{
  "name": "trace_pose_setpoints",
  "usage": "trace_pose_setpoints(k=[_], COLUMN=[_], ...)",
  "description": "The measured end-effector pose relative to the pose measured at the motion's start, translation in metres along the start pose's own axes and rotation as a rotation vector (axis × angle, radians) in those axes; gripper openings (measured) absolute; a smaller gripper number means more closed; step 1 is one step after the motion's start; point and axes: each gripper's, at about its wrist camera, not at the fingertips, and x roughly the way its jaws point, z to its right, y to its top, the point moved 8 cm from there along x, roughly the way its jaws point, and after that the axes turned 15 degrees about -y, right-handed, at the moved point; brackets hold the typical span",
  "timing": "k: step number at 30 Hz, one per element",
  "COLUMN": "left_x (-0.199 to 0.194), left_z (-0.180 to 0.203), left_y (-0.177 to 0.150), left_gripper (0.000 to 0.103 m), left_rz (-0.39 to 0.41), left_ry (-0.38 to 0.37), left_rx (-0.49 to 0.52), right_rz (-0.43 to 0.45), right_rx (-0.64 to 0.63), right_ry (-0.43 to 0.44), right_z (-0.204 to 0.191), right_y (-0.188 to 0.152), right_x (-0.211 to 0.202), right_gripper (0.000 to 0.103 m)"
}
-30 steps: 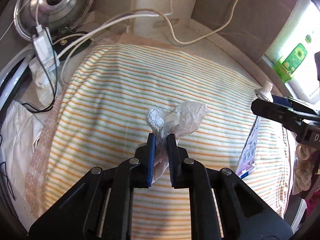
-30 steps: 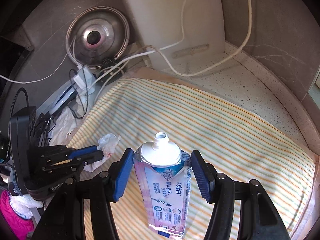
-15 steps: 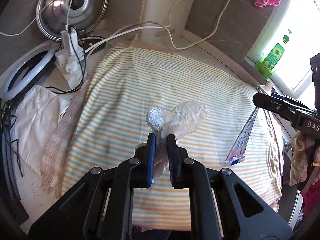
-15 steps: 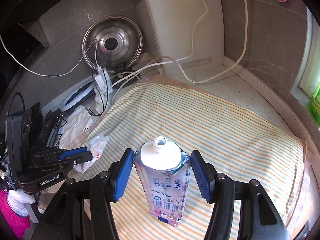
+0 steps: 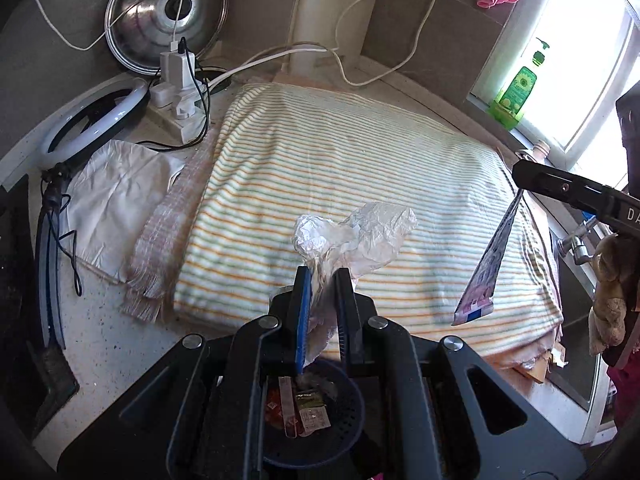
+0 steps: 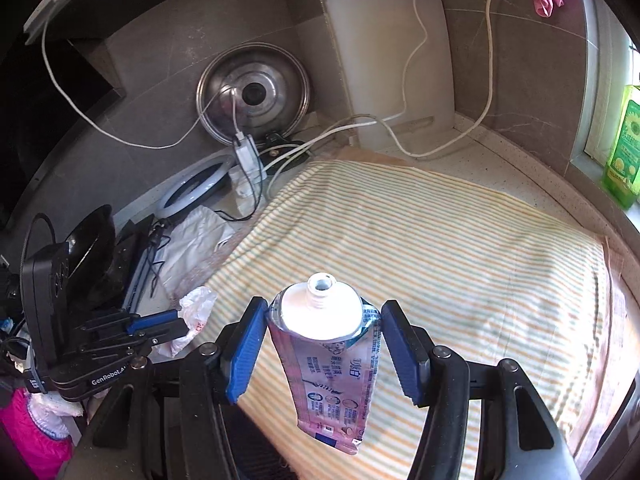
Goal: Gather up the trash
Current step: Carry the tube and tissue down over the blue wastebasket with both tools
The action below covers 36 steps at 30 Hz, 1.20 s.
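Left tongs [image 5: 323, 280]: I have them clamped on the crumpled plastic wrapper [image 5: 352, 232].
Right tongs [image 6: 324, 344]: I have them clamped across the shoulder of the squeezed toothpaste tube [image 6: 328, 364], cap off, tail hanging down.
Change: I have carried both pieces back off the striped cloth [image 5: 360, 168], past its near edge; the dark trash basket [image 5: 352, 412] has come into the left view.
Where the trash is: wrapper above the basket, which already holds sachets and scraps; tube in the air over the cloth's near right corner.
Meaning: I judge dropping comes next, wrapper first.
Writing: "GenRobot.AI" on my left tool; the tube's print is too small to read; green bottle [image 5: 516, 92] shows a sunflower.
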Motion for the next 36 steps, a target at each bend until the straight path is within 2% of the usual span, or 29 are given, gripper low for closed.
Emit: trace_pose_setpoints(k=[9, 17, 25, 36], left_x=[-0.012, -0.005, 0.011, 0.036], left_z=[-0.013, -0.029, -0.044, -0.068], left_y=[-0.05, -0.092, -0.133, -0.181], left_gripper=[0.01, 0.01, 0.01, 0.01], left_rz=[-0.044, -0.104, -0.17, -0.252], left_ry=[-0.016, -0.037, -0.042, -0.034], left_rx=[-0.015, -0.052, -0.09, -0.158], right_rz=[-0.018, -0.063, -0.153, -0.246], right_rx=[0.037, 0.054, 0.08, 0.066], right_ry=[0.024, 0.019, 0.013, -0.015], right_z=[-0.039, -0.07, -0.094, -0.11], right_y=[-0.044, -0.091, -0.145, -0.194], right_x=[-0.023, -0.023, 0.002, 0.038], right_gripper=[0.061, 0.061, 0.061, 0.061])
